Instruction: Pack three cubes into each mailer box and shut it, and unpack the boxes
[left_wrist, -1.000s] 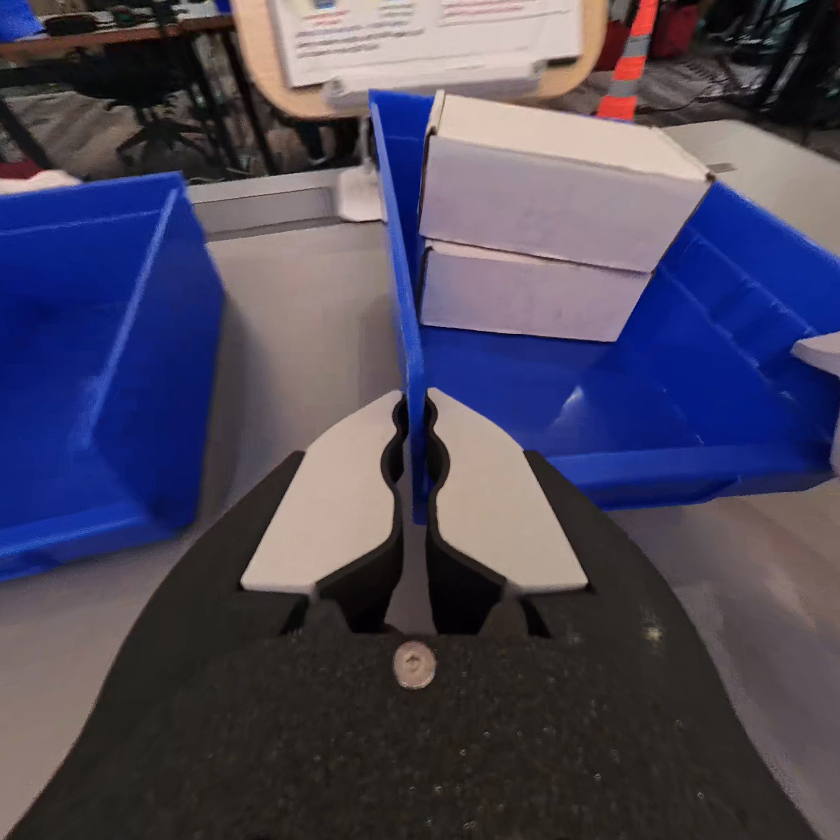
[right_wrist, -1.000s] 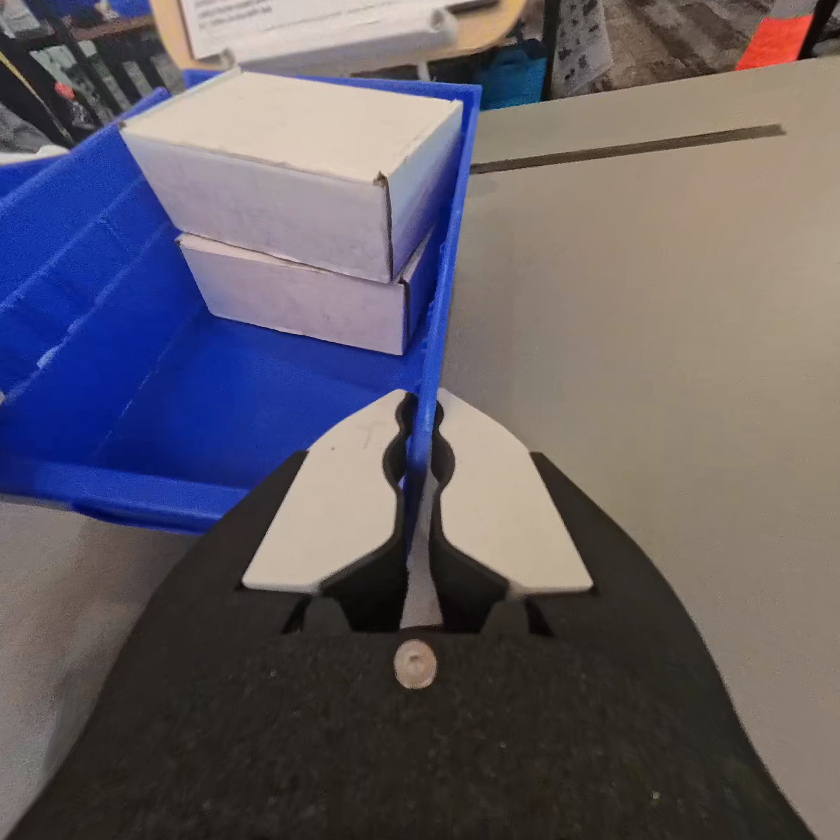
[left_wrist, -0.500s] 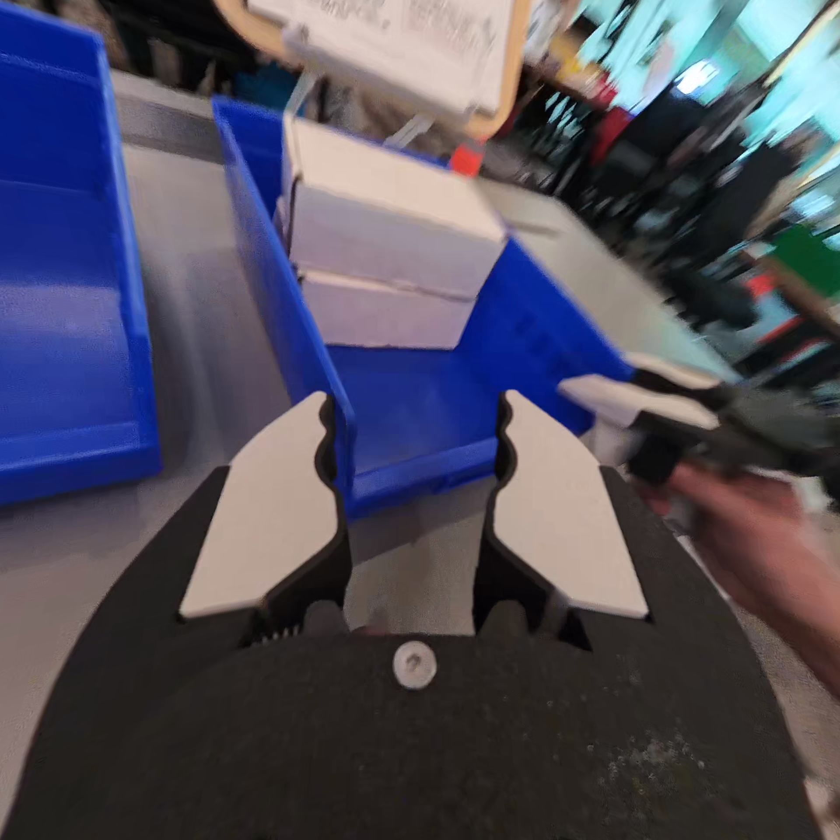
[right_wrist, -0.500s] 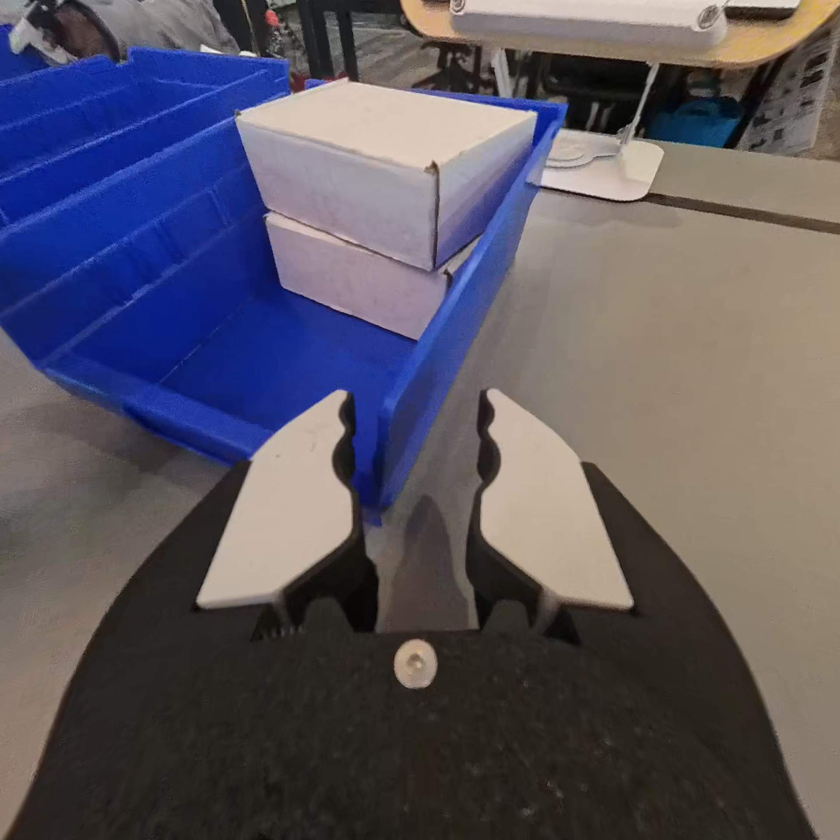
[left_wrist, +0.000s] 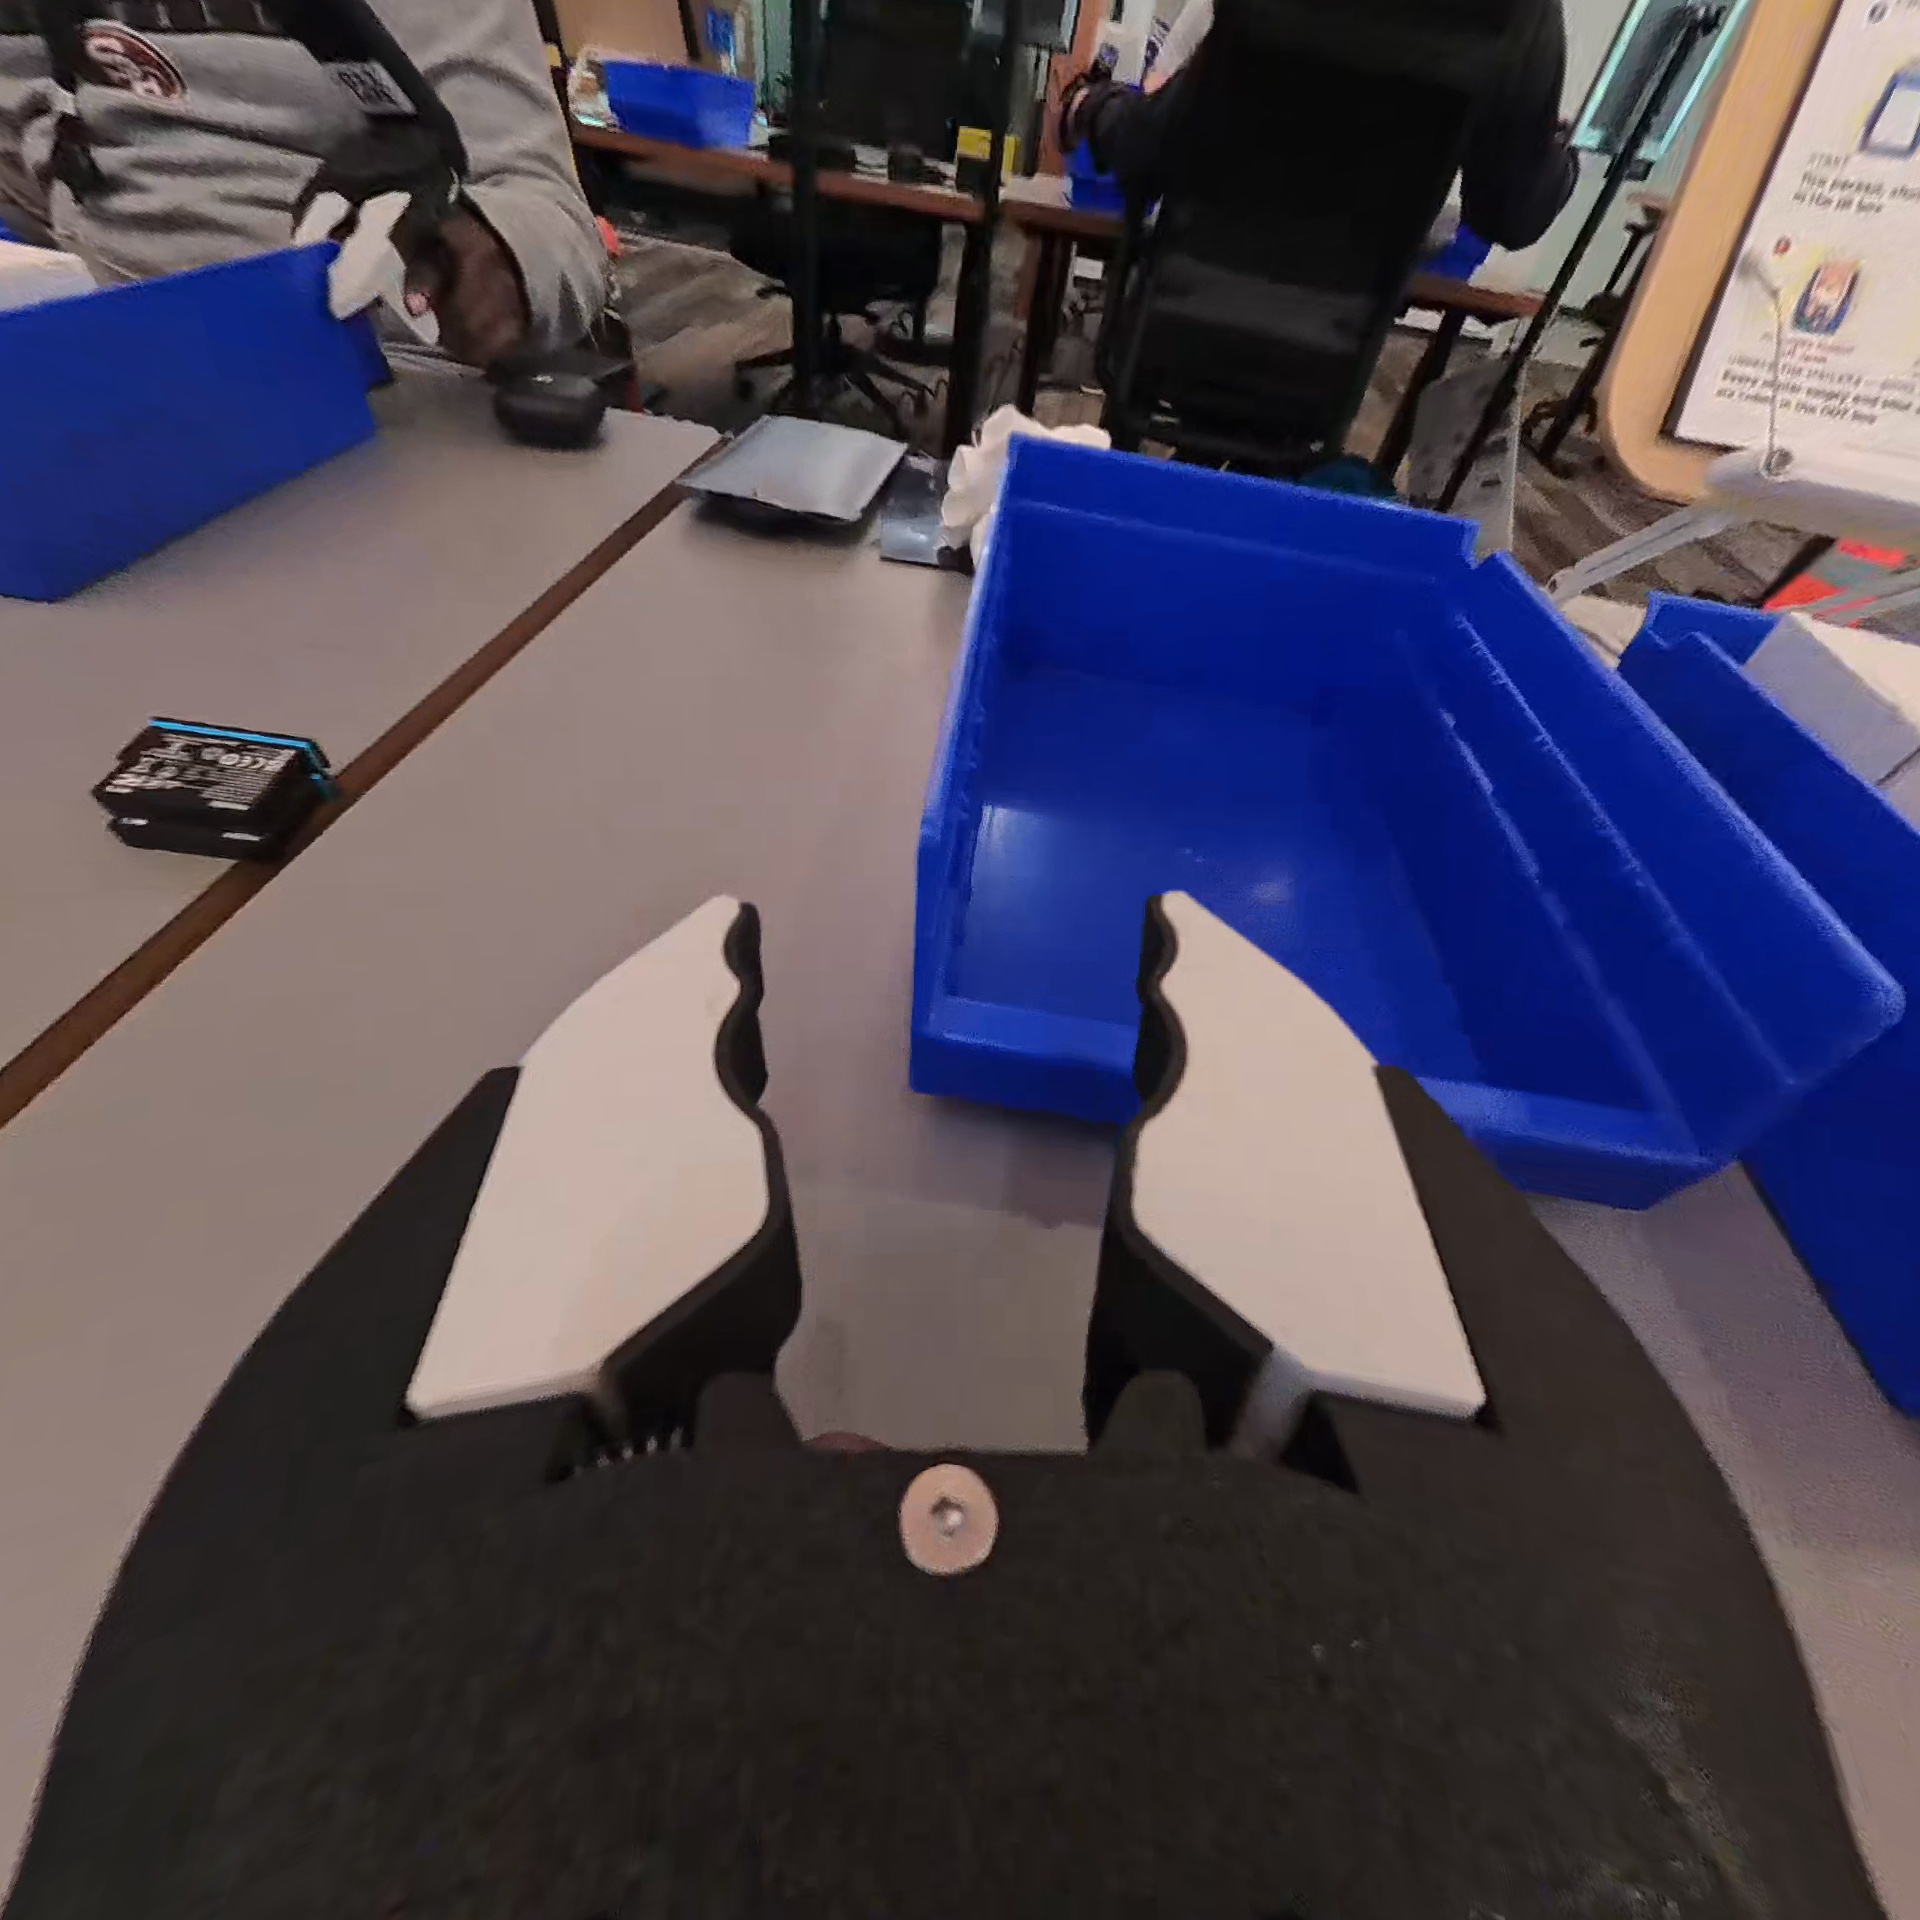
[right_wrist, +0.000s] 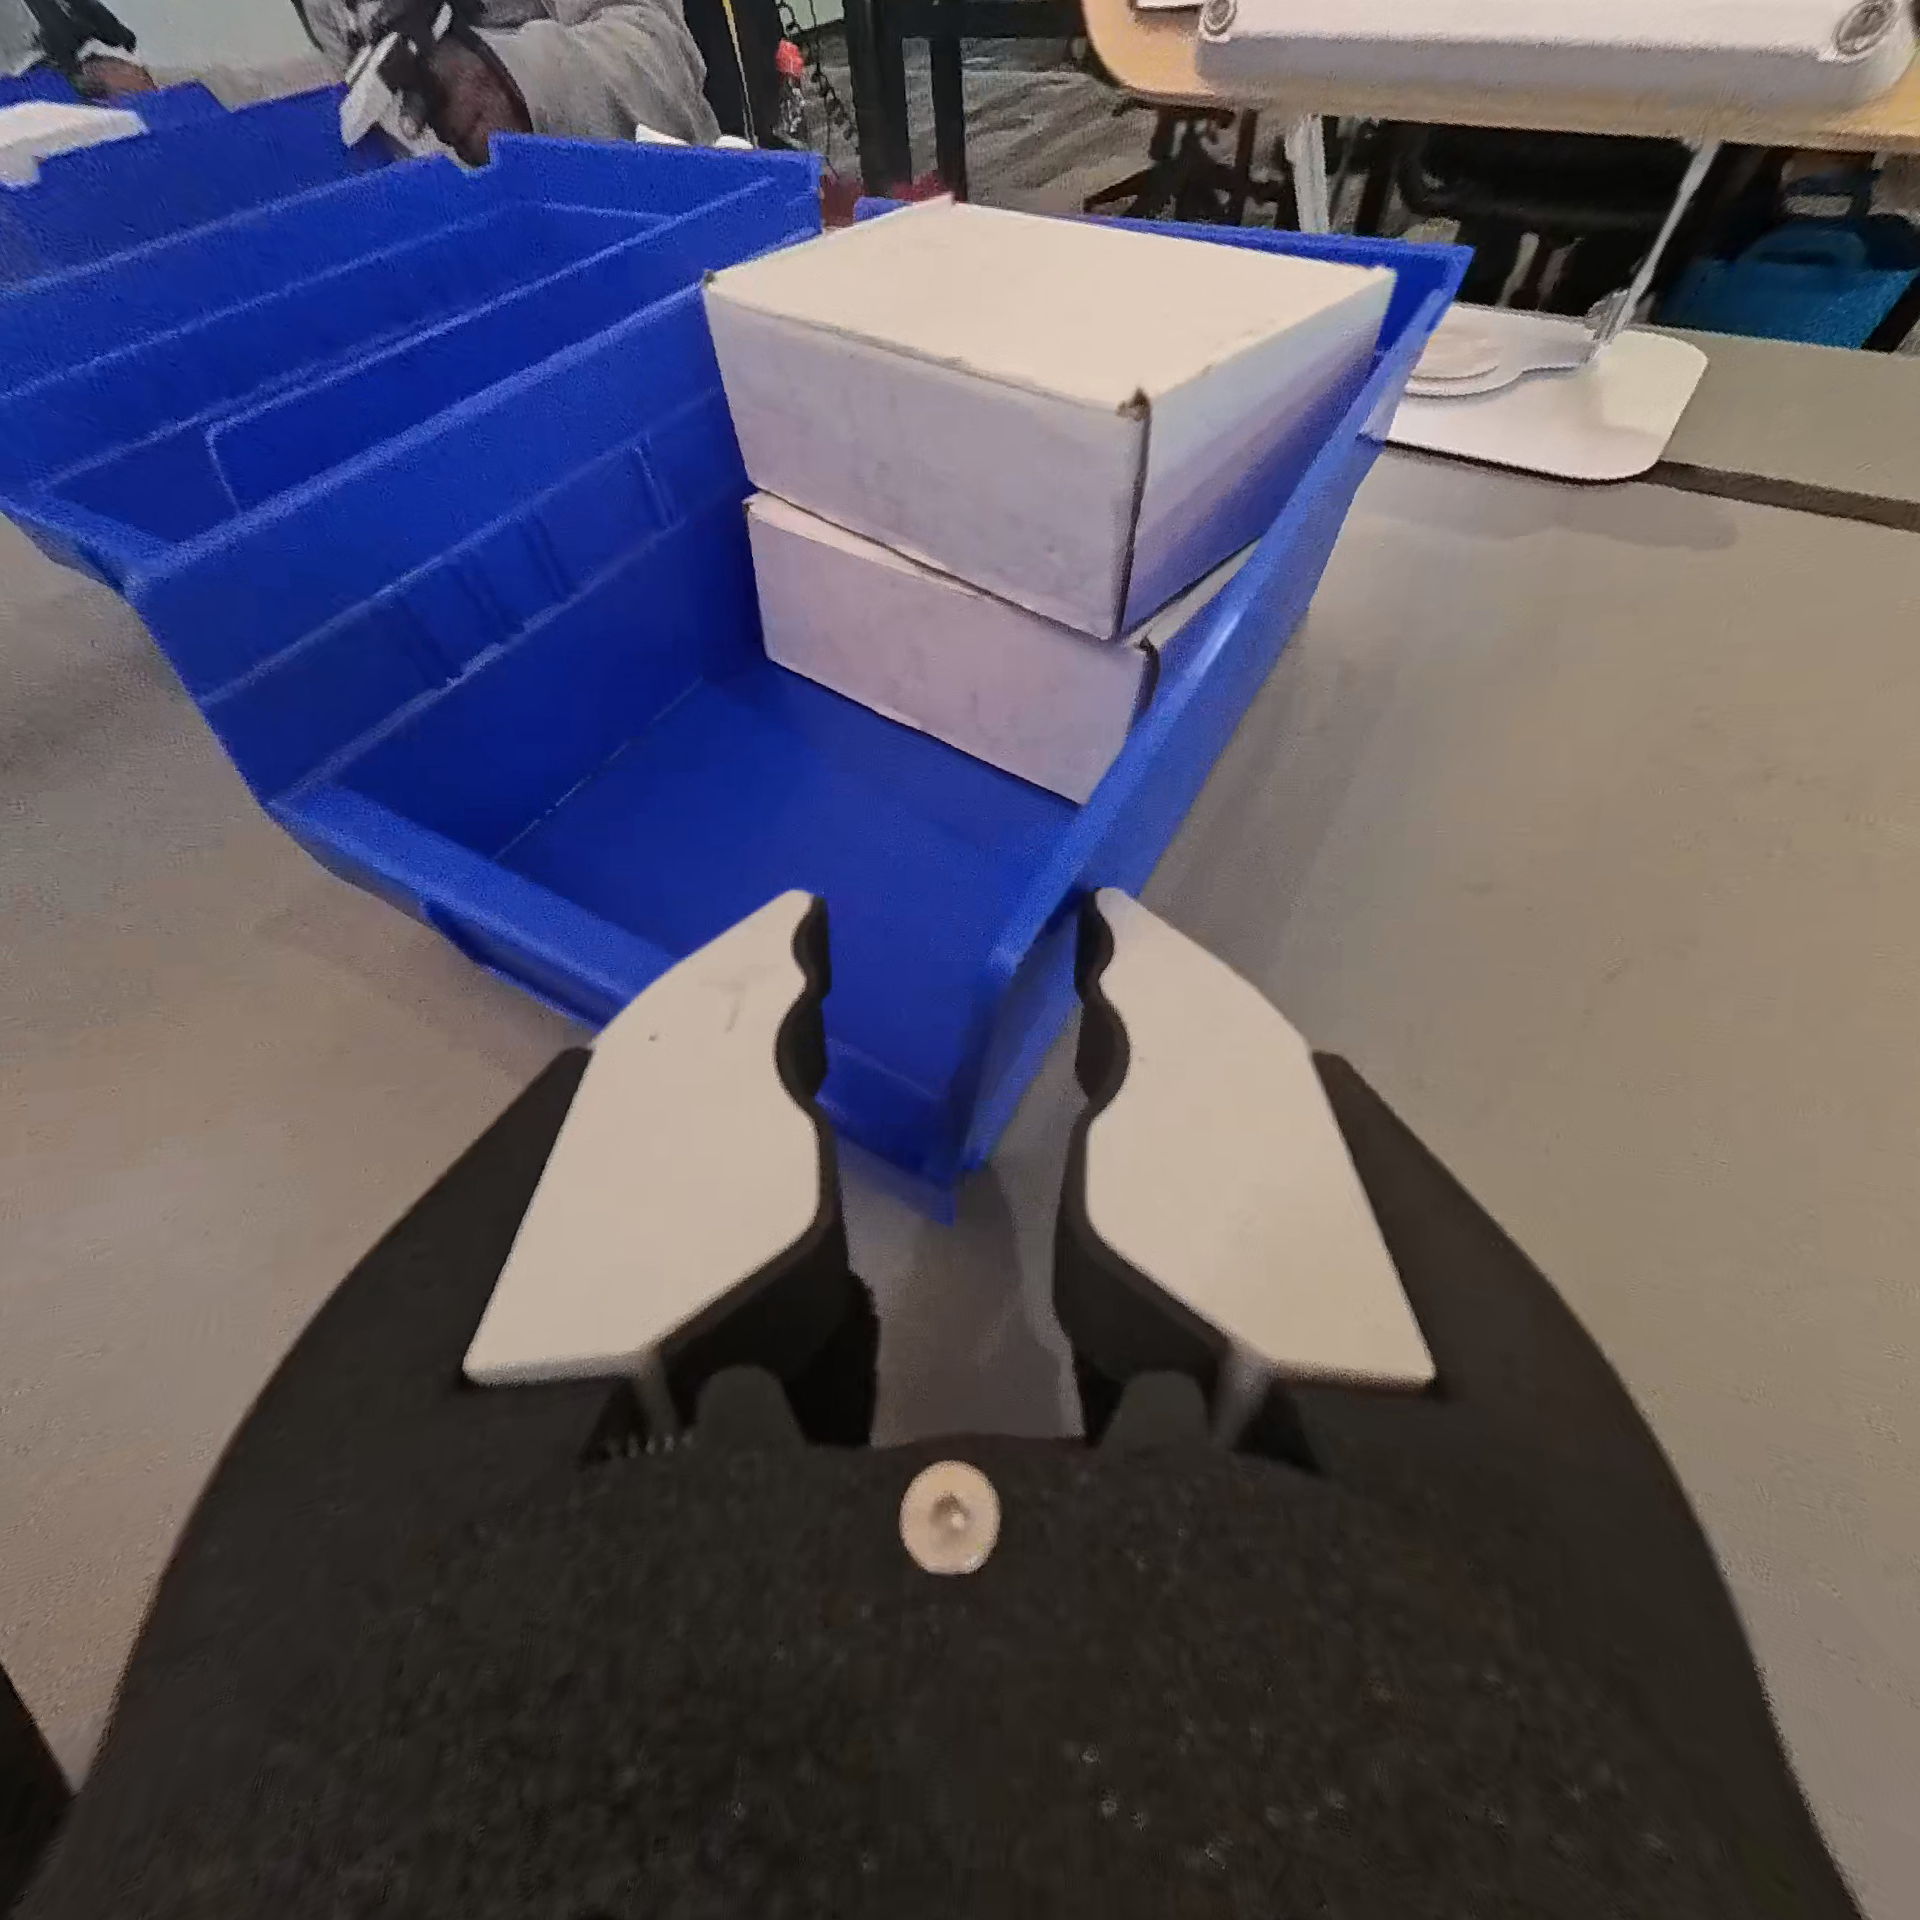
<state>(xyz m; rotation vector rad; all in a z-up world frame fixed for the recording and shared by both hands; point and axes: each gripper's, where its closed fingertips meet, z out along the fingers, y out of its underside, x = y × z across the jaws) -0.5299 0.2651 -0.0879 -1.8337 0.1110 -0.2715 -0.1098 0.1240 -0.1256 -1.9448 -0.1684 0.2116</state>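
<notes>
Blue plastic bins: three are showing in the right wrist view; the nearest bin (right_wrist: 665, 883) is sitting on the grey surface (right_wrist: 1558, 935), a second bin (right_wrist: 343, 343) is lying just beside it on the left, and a third is only peeking in behind.
Mailer boxes: two white boxes, shut, are stacking at the far right corner of the nearest bin, the upper box (right_wrist: 997, 416) resting on the lower box (right_wrist: 935, 665).
Cubes: none are showing.
Writing: a black battery pack (left_wrist: 213, 790) and a poster (left_wrist: 1808, 260) are bearing print.
Right gripper (right_wrist: 951, 935): it is gaping partway and gripping nothing, its jaws straddling the bin's near right corner without touching.
Left gripper (left_wrist: 945, 935): it is spreading wide and holding nothing, hovering before the empty bin (left_wrist: 1351, 883).
Open room: bare surface is stretching right of the nearest bin and left of the empty one.
</notes>
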